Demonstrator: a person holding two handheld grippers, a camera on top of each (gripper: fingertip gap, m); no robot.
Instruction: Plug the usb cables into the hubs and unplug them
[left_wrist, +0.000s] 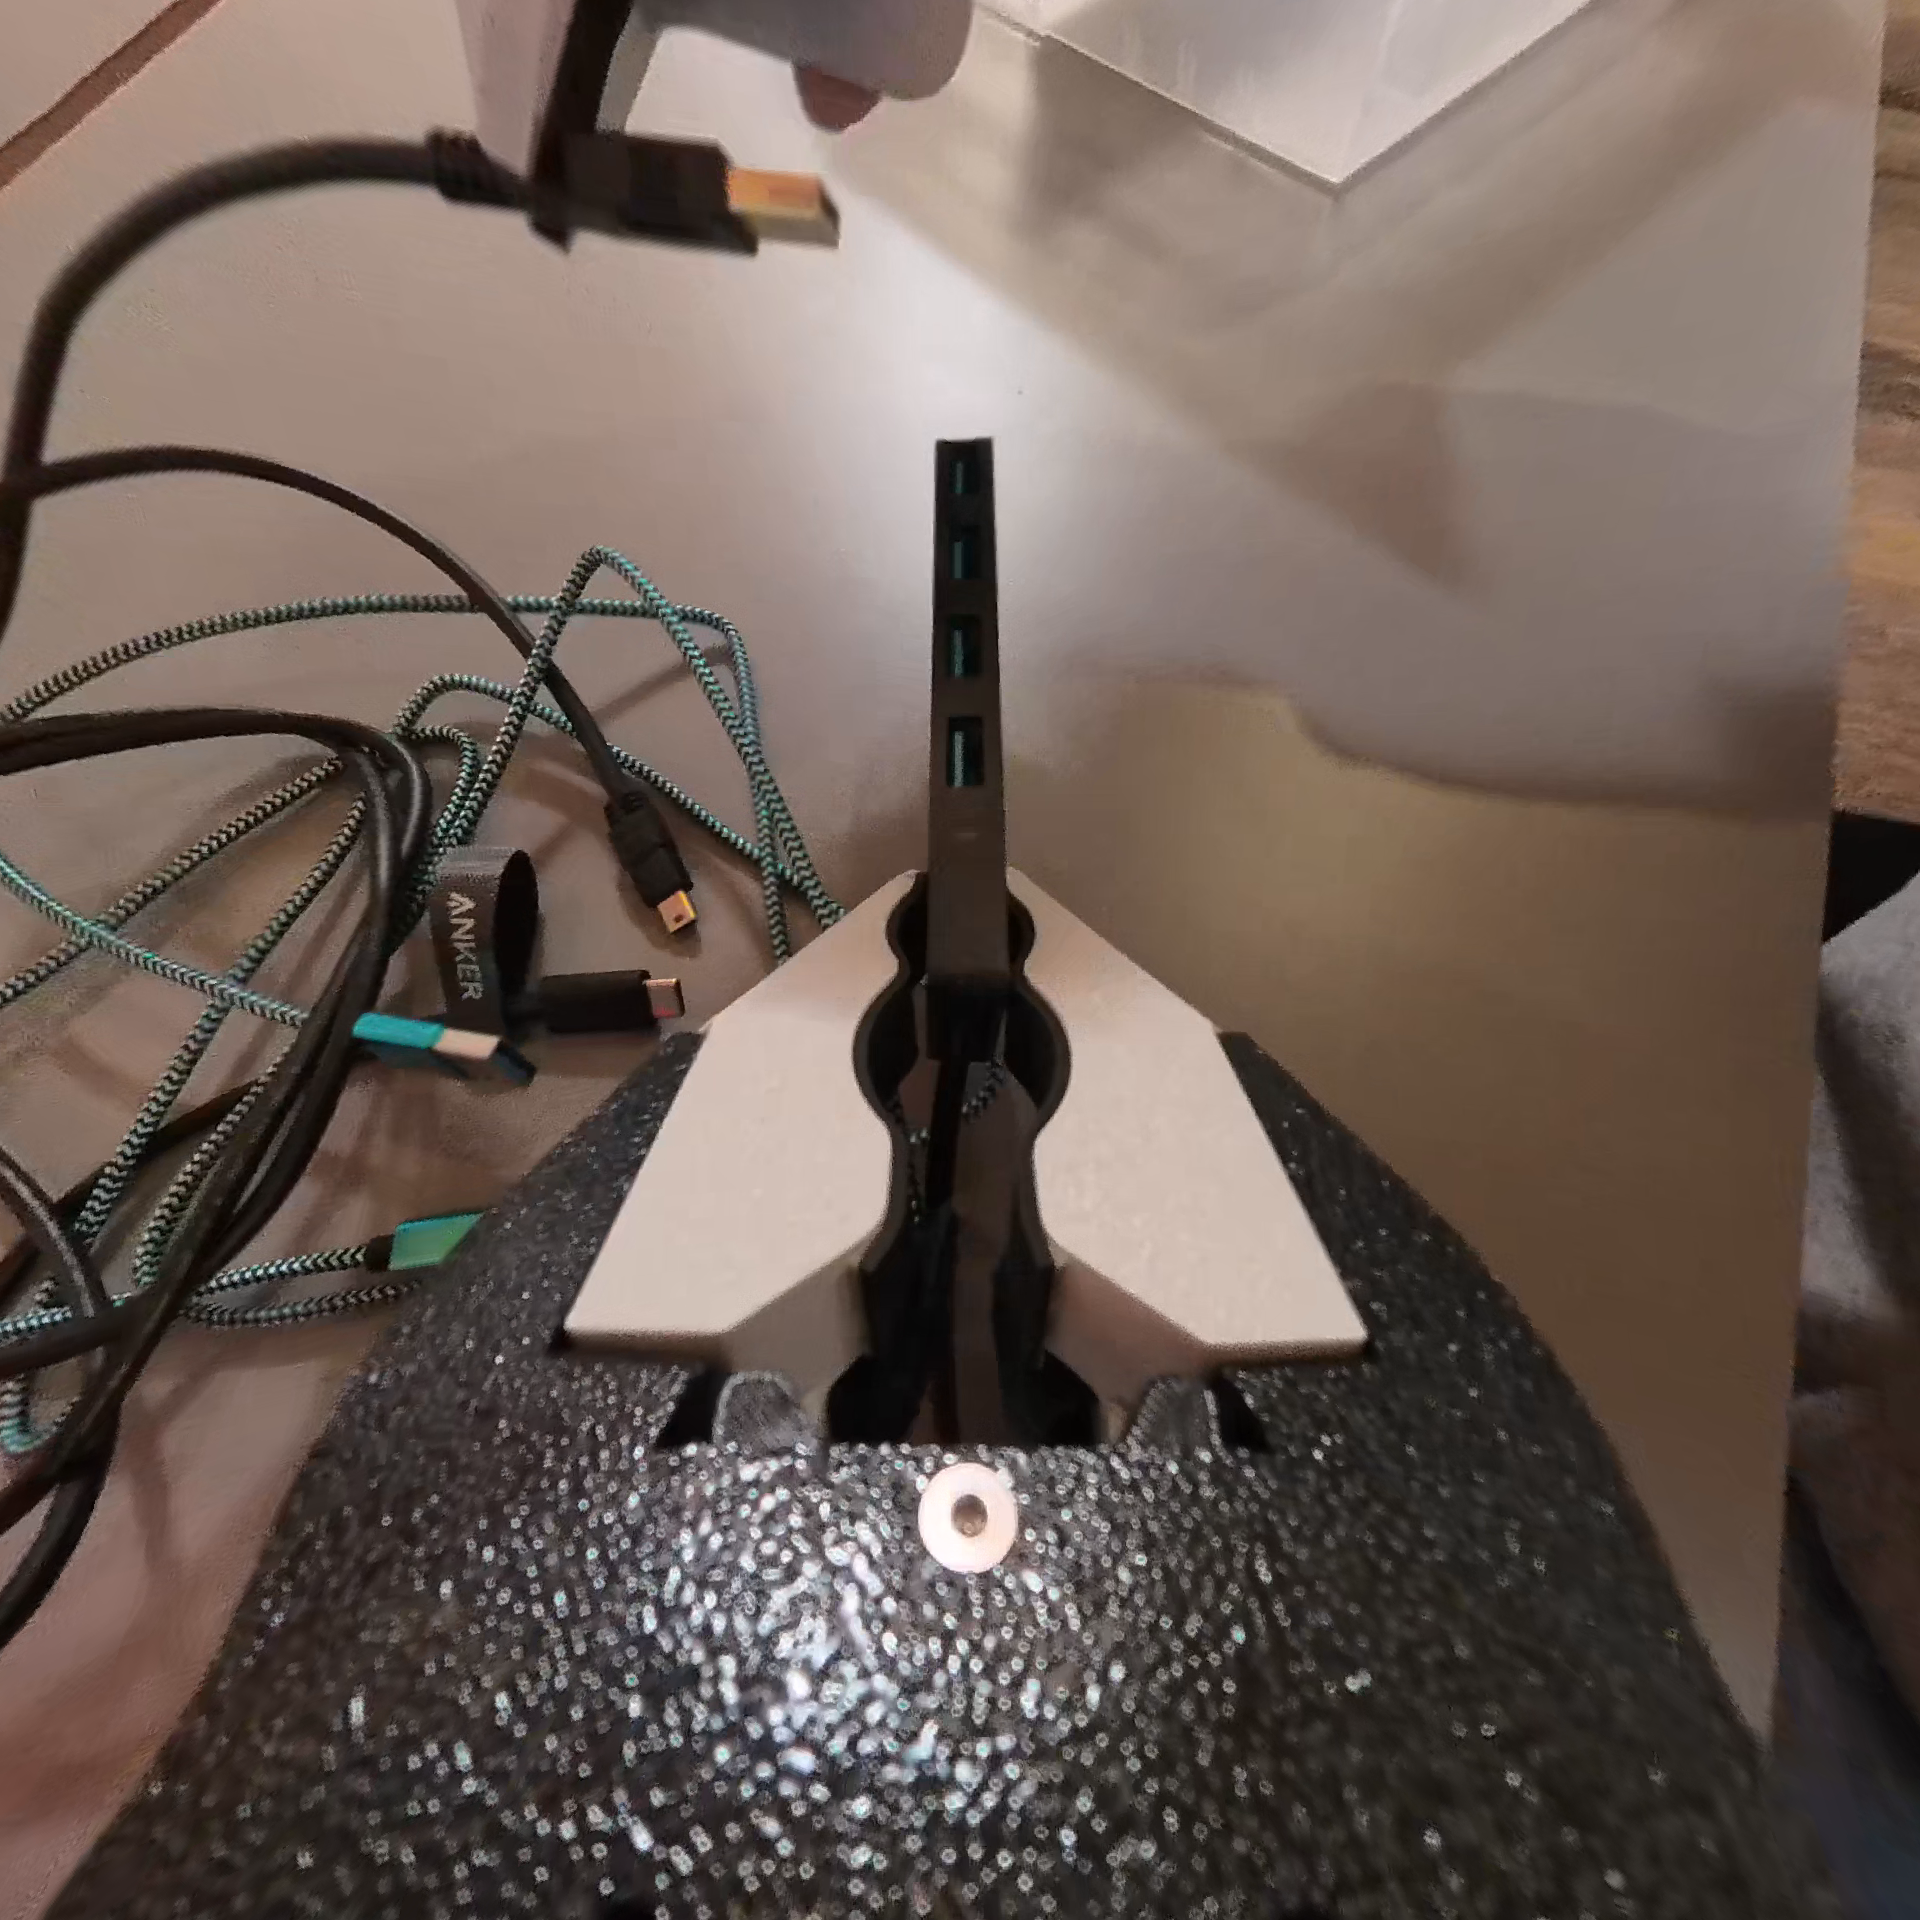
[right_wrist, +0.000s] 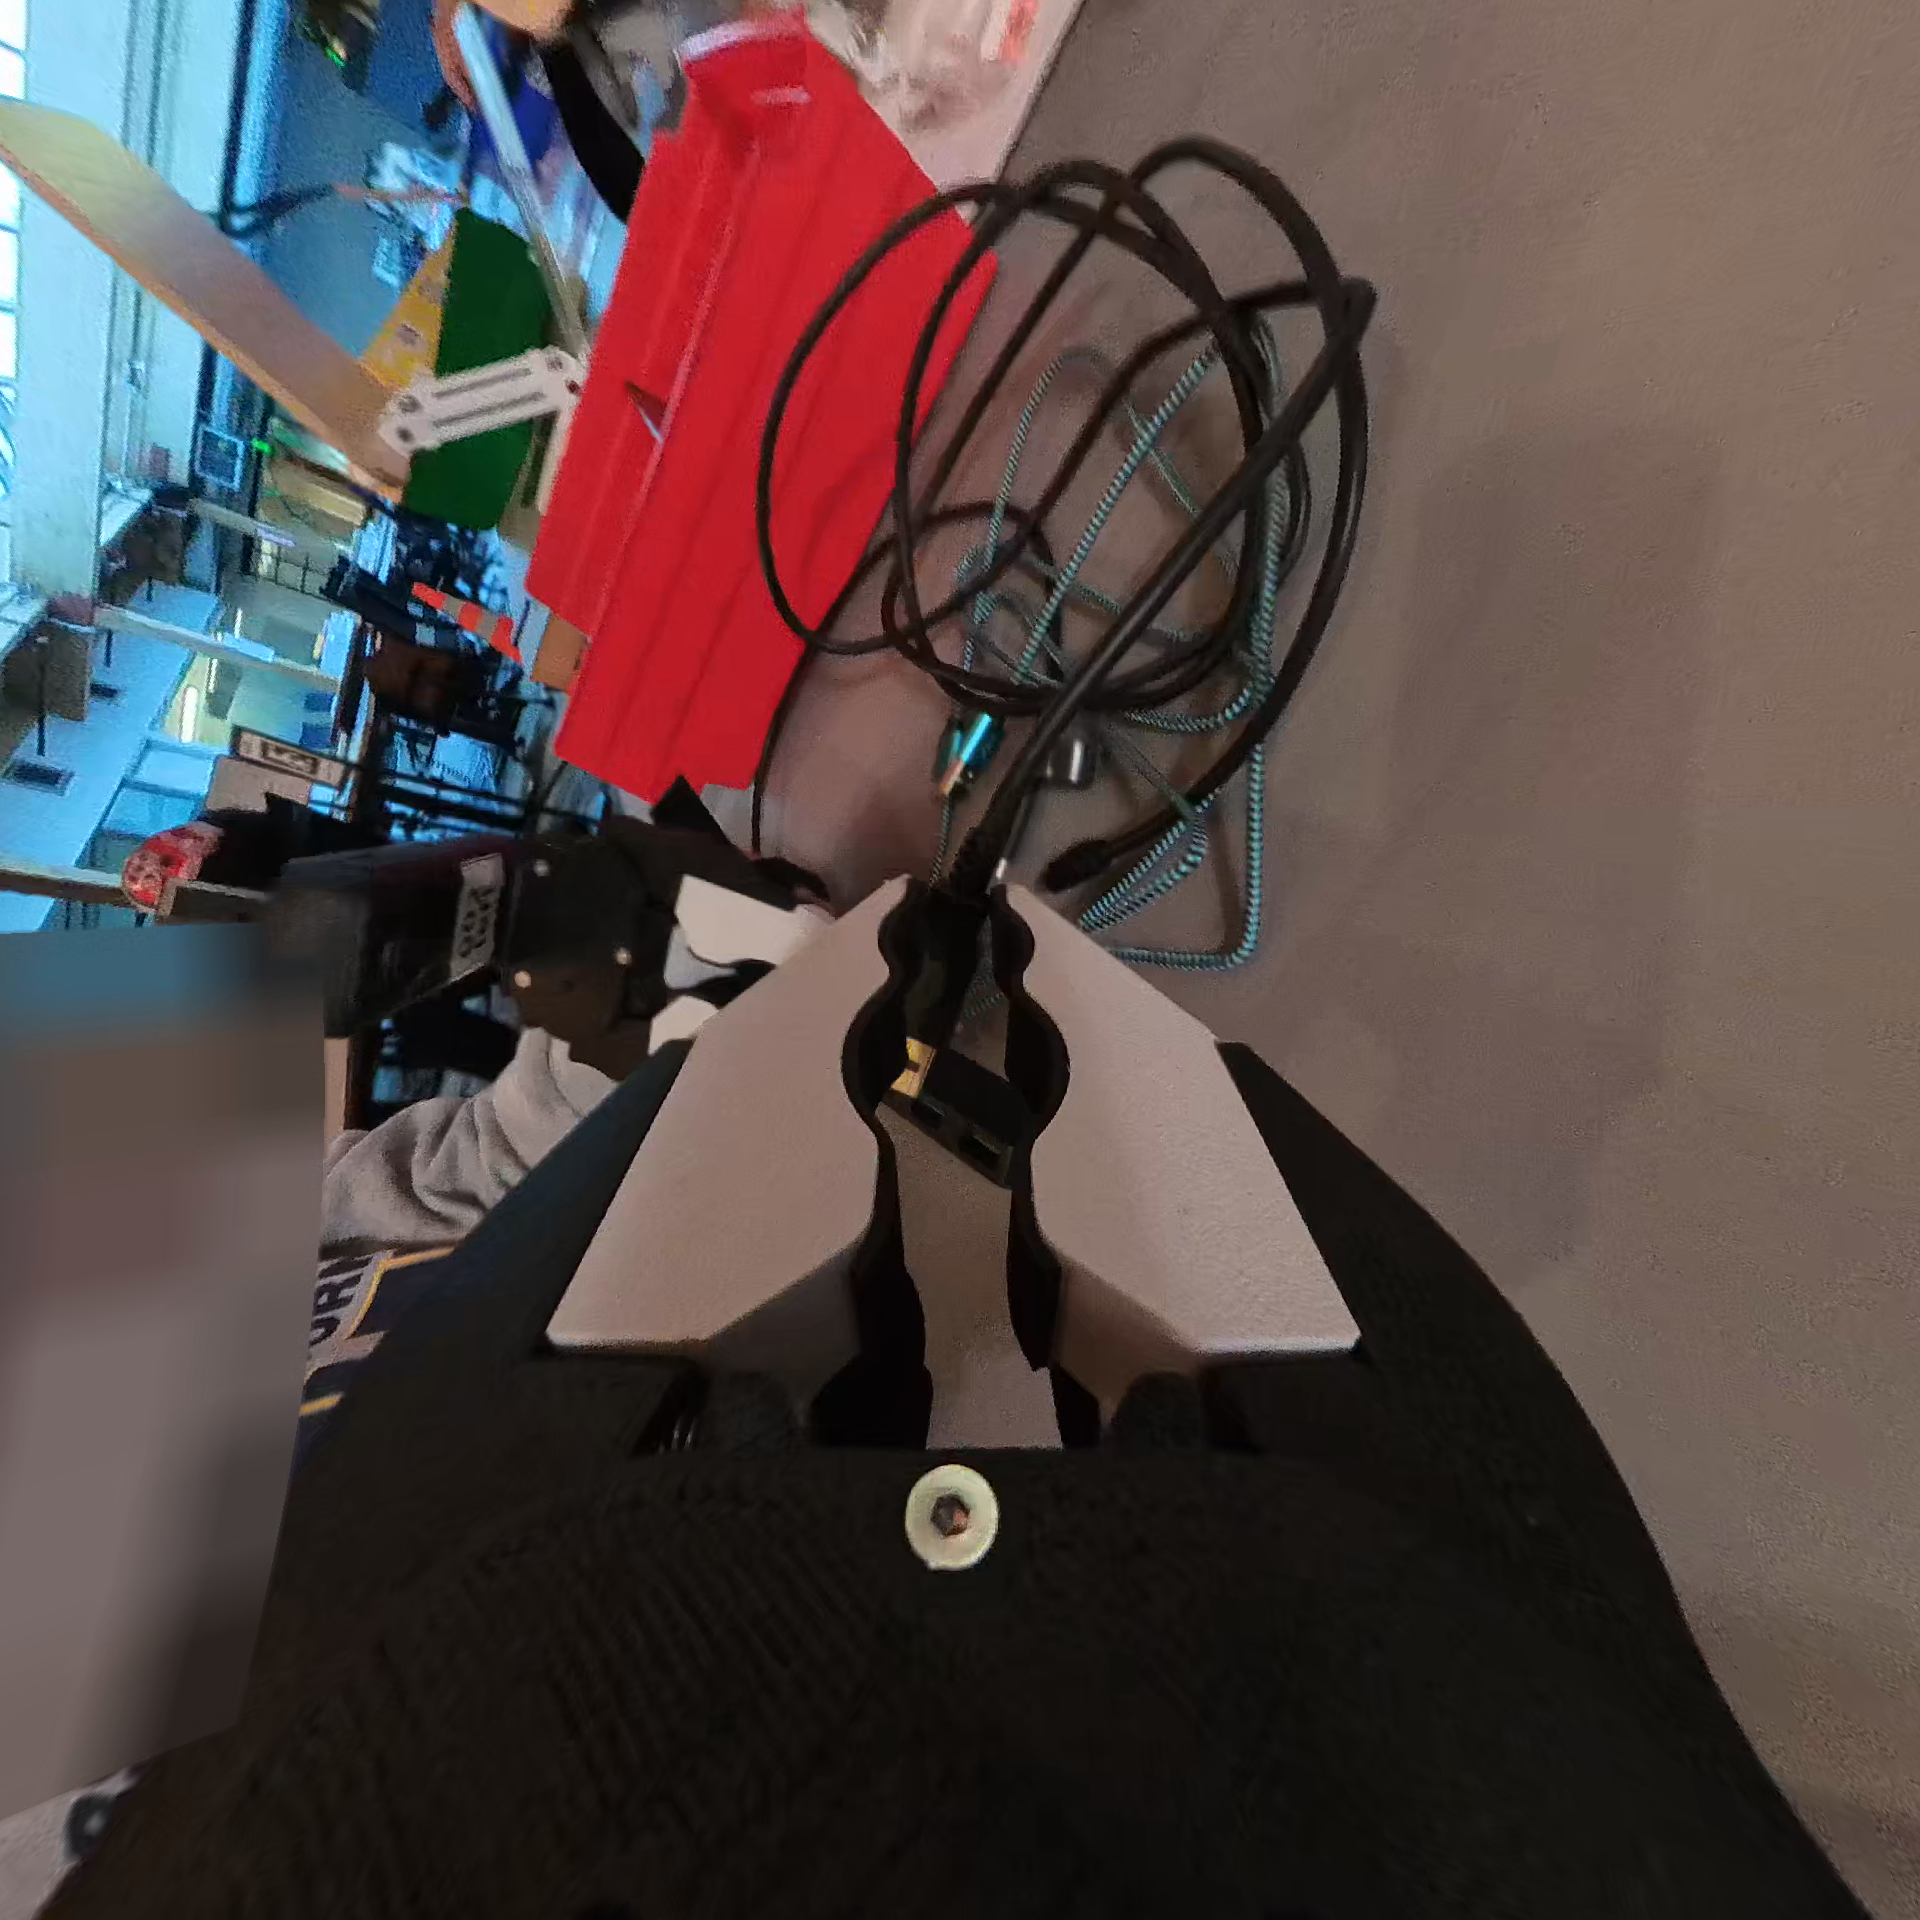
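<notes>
My left gripper is shut on a black USB hub, which stands up out of the fingers. Its row of several blue ports faces left. My right gripper is shut on the black USB plug of a black cable. In the left wrist view this plug hangs in the air up and to the left of the hub's top, metal tip pointing right, apart from the hub. In the right wrist view the hub shows behind the plug's tip.
A tangle of teal braided cables and black cables lies on the table left of the hub, with loose plugs. A white box stands at the far right. The table edge runs down the right. A red object lies beyond the cables.
</notes>
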